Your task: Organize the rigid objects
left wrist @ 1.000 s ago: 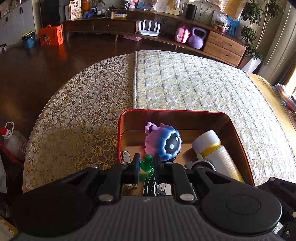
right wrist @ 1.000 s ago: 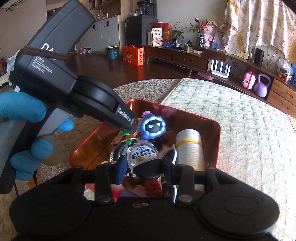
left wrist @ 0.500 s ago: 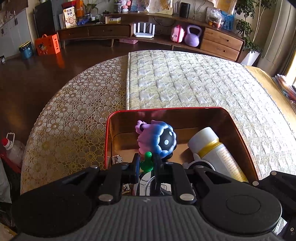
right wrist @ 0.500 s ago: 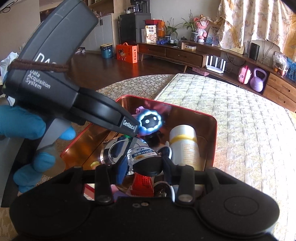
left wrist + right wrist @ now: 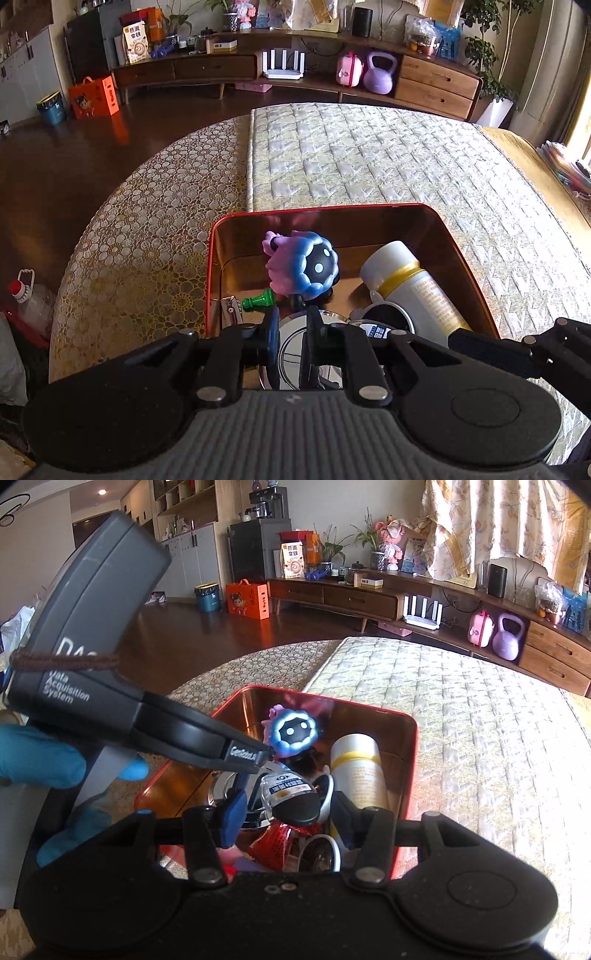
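Observation:
A red tin box point(image 5: 461, 258) point(image 5: 412, 746) stands on the cloth-covered table. In it lie a purple-blue flower toy point(image 5: 303, 264) point(image 5: 291, 733), a white bottle with a yellow band point(image 5: 410, 280) point(image 5: 356, 771), a green chess pawn point(image 5: 258, 300) and a shiny round tin point(image 5: 291, 350). My left gripper point(image 5: 291, 338) is open and empty just above the box; the pawn lies loose ahead of it. My right gripper point(image 5: 286, 806) is open; a small clear bottle with a black cap point(image 5: 291, 797) sits loose between its fingers over the box.
The table carries a lace cloth point(image 5: 140, 240) on the left and a quilted cloth point(image 5: 369, 155) on the right. A red wrapper point(image 5: 273, 842) and a white ring point(image 5: 321, 853) lie in the box's near end. A sideboard point(image 5: 295, 70) stands far behind.
My left gripper opened and let go of the green pawn, which now lies in the box. My right gripper opened wider around the small bottle.

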